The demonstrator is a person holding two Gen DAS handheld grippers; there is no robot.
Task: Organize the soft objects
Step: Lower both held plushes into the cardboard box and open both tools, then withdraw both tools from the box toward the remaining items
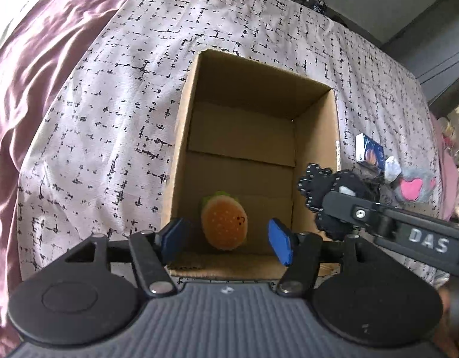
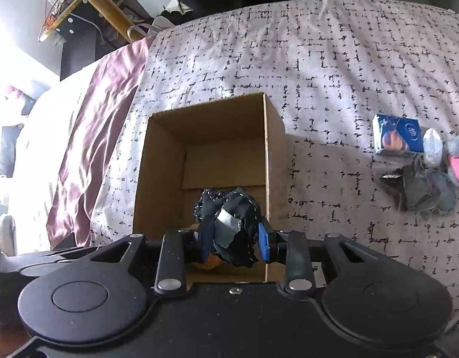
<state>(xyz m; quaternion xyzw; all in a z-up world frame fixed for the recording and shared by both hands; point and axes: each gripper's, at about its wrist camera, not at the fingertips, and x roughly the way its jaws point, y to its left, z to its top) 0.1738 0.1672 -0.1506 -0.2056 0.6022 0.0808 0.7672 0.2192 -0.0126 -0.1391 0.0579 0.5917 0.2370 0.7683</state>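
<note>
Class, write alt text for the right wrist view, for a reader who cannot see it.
The right gripper clamps a black soft item with white stitching over an open cardboard box on a patterned bedspread. To the right on the bedspread lie a blue packet and a pile of grey and pink soft things.

Matt brown cardboard box (image 1: 250, 119) sits on woven patterned bedspread (image 1: 110, 119) beside glossy pink satin sheet (image 1: 35, 74).
</note>
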